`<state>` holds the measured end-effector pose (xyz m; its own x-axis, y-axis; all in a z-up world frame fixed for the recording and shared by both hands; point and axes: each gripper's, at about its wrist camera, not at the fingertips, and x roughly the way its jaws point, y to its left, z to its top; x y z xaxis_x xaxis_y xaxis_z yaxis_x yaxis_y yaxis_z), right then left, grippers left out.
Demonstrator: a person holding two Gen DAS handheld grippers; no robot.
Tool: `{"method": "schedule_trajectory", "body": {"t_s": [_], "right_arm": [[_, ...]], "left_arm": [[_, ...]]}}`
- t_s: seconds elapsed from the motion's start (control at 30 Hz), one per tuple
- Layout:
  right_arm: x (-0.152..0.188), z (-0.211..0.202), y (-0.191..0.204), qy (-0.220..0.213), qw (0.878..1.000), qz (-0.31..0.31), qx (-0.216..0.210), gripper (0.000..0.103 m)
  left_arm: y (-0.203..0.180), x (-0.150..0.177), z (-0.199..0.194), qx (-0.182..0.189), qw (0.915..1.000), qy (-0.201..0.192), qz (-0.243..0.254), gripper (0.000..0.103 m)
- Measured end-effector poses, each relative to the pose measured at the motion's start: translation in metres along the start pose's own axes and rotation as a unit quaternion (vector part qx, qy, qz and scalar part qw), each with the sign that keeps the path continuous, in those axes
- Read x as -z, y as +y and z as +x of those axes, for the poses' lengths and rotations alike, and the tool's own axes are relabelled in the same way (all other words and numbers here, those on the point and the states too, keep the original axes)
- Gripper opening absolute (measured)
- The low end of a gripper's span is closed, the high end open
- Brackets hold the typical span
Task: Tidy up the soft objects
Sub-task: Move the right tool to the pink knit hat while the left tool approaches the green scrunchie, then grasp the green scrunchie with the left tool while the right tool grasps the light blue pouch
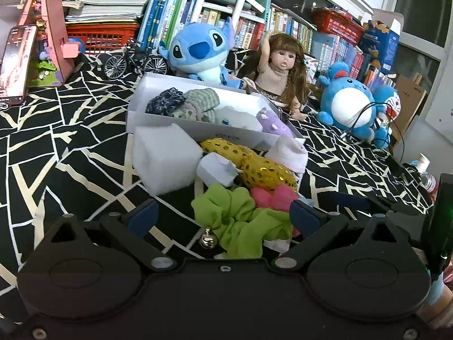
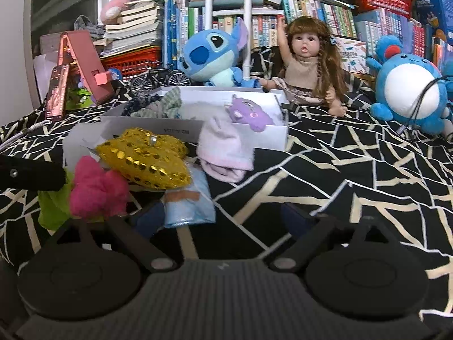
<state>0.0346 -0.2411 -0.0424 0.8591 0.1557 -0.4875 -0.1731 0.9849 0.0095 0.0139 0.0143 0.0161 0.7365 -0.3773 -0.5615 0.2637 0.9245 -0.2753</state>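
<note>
My left gripper (image 1: pixel 223 218) is open over a heap of soft things on the black patterned cloth. A green scrunchie (image 1: pixel 237 218) with a small bell lies between its fingers, nearer the right pad. Behind it are a pink fluffy piece (image 1: pixel 271 195), a yellow sequin pouch (image 1: pixel 254 164), a white foam block (image 1: pixel 167 158) and a pale pink sock (image 1: pixel 288 153). The white box (image 1: pixel 226 134) holds rolled socks and a purple plush (image 1: pixel 273 123). My right gripper (image 2: pixel 222 216) is open, holding nothing, with a light blue cloth (image 2: pixel 187 201) by its left finger.
A blue plush (image 2: pixel 212 53), a doll (image 2: pixel 305 59) and a round blue-and-white plush (image 2: pixel 407 90) stand behind the box (image 2: pixel 269 138). A model bicycle (image 1: pixel 133 62), a phone (image 1: pixel 17 62) and stacked books fill the back. A black cable (image 1: pixel 365 113) hangs at the right.
</note>
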Motion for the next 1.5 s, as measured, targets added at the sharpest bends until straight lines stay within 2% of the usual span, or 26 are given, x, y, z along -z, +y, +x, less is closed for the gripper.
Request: {"method": "schedule_trajectory", "body": {"t_s": [0.33,0.57,0.63,0.7,0.77,0.83,1.13,1.3,1.5], "right_arm": [[-0.002,0.002,-0.012,-0.001,1.000,0.024,0.008,0.093],[-0.005,0.005,-0.019,-0.001,0.999,0.038,0.017,0.090],[-0.005,0.004,-0.019,-0.001,0.999,0.035,0.019,0.090],[-0.006,0.005,-0.019,-0.002,0.999,0.035,0.018,0.090],[-0.006,0.005,-0.020,-0.002,0.999,0.037,0.015,0.089],[-0.007,0.006,-0.020,-0.002,0.999,0.039,0.013,0.089],[-0.009,0.009,-0.012,-0.006,1.000,0.031,-0.002,0.088],[-0.010,0.010,-0.006,-0.007,1.000,0.023,-0.008,0.087],[-0.011,0.012,-0.002,-0.007,1.000,0.018,-0.015,0.085]], "left_arm": [[-0.006,0.006,0.011,0.013,0.9997,0.020,0.007,0.098],[-0.004,0.008,0.026,0.035,0.9978,0.050,-0.025,0.092],[-0.004,0.007,0.027,0.037,0.9977,0.049,-0.029,0.087],[-0.004,0.005,0.028,0.042,0.9975,0.048,-0.031,0.075],[-0.003,0.003,0.027,0.047,0.9971,0.048,-0.035,0.068],[-0.003,0.000,0.026,0.049,0.9970,0.047,-0.037,0.064],[0.002,-0.003,0.015,0.038,0.9984,0.039,-0.016,0.060],[0.010,-0.002,0.010,0.007,0.9995,0.031,-0.003,0.060],[0.023,-0.002,0.007,-0.019,0.9993,0.027,-0.015,0.061]]}}
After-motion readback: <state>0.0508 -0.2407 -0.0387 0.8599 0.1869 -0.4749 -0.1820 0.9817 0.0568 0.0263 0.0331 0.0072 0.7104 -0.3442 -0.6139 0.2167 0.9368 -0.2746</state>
